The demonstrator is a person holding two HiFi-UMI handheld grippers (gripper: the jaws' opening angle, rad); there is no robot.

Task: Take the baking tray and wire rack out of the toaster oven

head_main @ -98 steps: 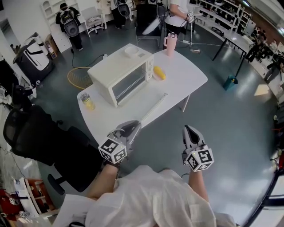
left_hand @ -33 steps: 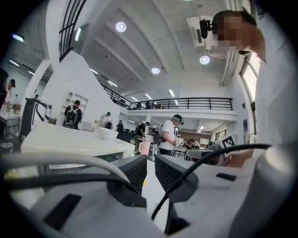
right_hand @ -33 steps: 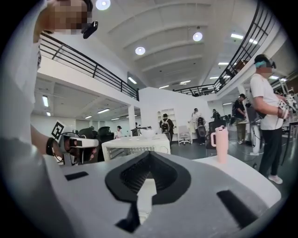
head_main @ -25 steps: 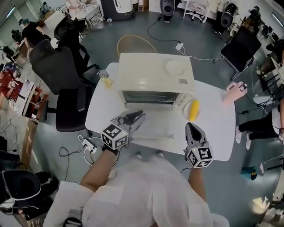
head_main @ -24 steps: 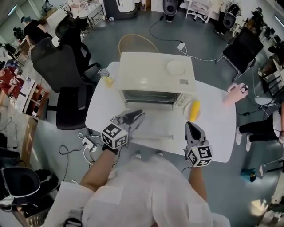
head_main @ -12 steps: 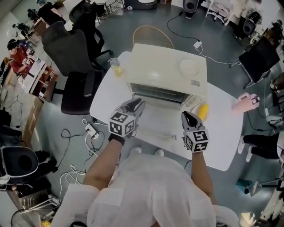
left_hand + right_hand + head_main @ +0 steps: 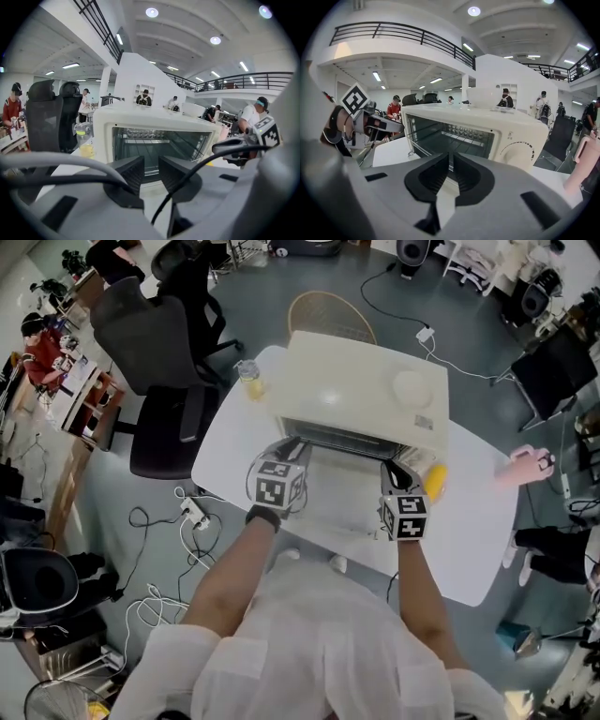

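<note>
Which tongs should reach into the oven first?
Probably the left tongs: opening and empty, they face the toaster oven mouth head-on. The right tongs, also opening and empty, see it at a slant, nearer the dial.

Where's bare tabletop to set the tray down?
Widest: the white table's right end, between the yellow oblong item and pink tumbler. A narrower strip left of the cream toaster oven, near the glass jar. Crowded before the oven, where its open door lies.

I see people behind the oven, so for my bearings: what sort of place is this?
Probably an open-plan lab or workshop, not a kitchen: the toaster oven sits on a white table among office chairs, with a railed mezzanine overhead.
</note>
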